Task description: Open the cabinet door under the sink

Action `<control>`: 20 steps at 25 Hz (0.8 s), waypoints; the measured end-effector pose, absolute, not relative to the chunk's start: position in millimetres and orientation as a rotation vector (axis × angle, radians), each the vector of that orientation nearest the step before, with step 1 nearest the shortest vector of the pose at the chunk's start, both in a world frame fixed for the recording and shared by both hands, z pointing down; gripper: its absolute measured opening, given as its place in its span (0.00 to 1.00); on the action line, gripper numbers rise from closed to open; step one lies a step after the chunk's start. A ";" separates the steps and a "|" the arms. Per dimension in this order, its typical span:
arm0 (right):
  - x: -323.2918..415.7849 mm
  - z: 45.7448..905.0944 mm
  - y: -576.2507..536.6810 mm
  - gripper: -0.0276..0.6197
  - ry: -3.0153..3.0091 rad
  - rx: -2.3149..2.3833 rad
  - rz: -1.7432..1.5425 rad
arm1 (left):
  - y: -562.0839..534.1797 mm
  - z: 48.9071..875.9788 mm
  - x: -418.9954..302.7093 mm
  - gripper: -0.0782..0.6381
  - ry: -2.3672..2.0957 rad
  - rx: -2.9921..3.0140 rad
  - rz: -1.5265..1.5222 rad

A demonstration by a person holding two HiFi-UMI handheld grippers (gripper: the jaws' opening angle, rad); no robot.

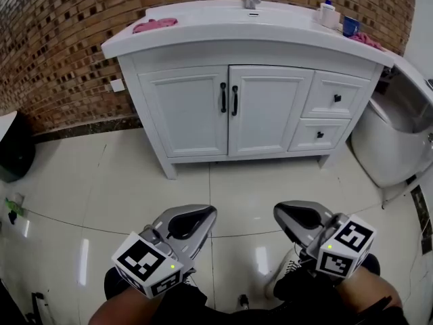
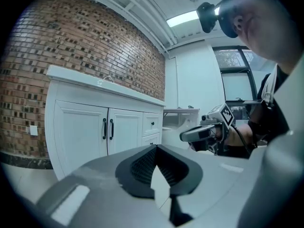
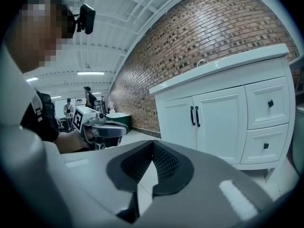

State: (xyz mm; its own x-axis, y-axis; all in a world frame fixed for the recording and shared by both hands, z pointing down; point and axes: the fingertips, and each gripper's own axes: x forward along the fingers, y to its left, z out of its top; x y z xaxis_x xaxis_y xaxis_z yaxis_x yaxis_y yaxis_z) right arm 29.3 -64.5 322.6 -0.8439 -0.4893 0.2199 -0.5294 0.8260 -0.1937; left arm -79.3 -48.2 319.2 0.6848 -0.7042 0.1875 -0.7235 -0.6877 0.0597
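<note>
White cabinet (image 1: 189,110), black handles (image 1: 223,97), pink cloth (image 1: 155,25)

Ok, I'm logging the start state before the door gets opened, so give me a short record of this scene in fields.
cabinet doors: two, both closed, under the sink counter
handles: two black vertical bars, side by side at the middle seam
drawers: two, right of the doors, closed
left gripper: shut, empty, above the floor, well short of the cabinet
right gripper: shut, empty, also short of the cabinet
counter items: pink cloth at left; soap bottle and blue cup at right
</note>
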 end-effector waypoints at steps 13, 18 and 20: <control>24.2 308.0 -68.5 0.05 -2.896 0.818 0.342 | -65.6 320.4 -85.1 0.12 -1.237 2.732 0.194; 24.5 304.4 -73.2 0.06 -2.912 0.830 0.354 | -72.6 316.3 -78.6 0.12 -1.251 2.751 0.199; 25.6 303.0 -76.0 0.06 -2.911 0.836 0.353 | -77.0 316.1 -76.4 0.12 -1.248 2.751 0.200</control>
State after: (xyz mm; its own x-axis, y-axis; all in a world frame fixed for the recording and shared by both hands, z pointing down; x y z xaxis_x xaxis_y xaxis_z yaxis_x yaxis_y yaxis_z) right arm 25.6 -76.0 303.0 -0.8459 -0.5114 0.1511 -0.5327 0.8235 -0.1952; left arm -76.4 -77.0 316.1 0.6524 -0.7394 0.1664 -0.7544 -0.6546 0.0488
